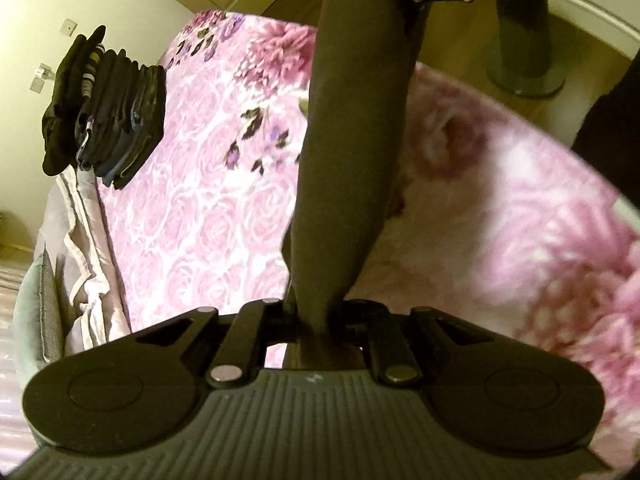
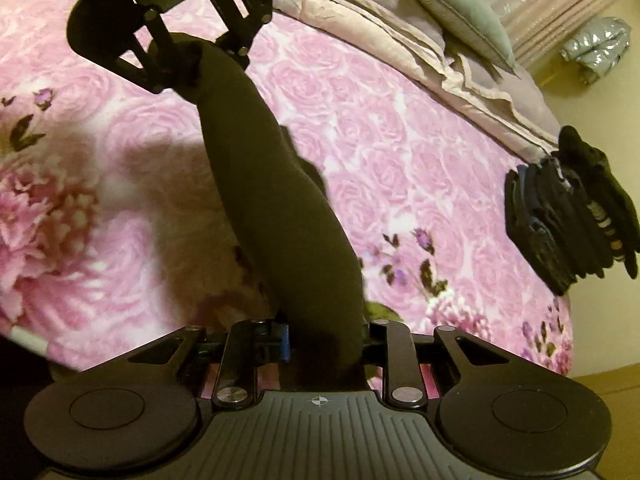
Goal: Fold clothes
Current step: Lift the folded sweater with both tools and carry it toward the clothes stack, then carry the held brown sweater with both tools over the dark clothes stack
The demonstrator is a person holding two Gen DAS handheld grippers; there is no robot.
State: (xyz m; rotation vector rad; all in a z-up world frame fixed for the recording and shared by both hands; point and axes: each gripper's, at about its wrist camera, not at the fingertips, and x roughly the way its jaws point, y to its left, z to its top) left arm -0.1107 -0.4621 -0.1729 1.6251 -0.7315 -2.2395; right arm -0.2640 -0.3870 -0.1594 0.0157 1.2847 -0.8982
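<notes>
A long, dark garment [image 1: 352,152], rolled or bunched into a narrow band, is stretched in the air between the two tools, clear of the bed. The left hand-held gripper [image 1: 316,320] is clenched on one end of it; the cloth runs straight out of its closed jaws. The right hand-held gripper [image 2: 324,344] has the other end, its jaws pinched in around a thicker bundle of the same cloth. In each wrist view the other tool shows at the far end of the band, so the piece is hanging taut from both ends.

Below it lies the bed [image 2: 360,140], covered in a pink rose-patterned spread, with nothing else dark laid out on the part under the garment. Off toward the edge of the bed stands a stack of folded dark clothes [image 1: 116,120], several pieces deep, with a looser black item on its far side. Beyond that are a crumpled pale duvet [image 2: 460,56] and a grey-green pillow [image 2: 452,4].

By the look of it, a fair share of the job is done: the stack is built. This piece has not been folded flat yet; it would need spreading on the bed, folding, and adding to the stack.
</notes>
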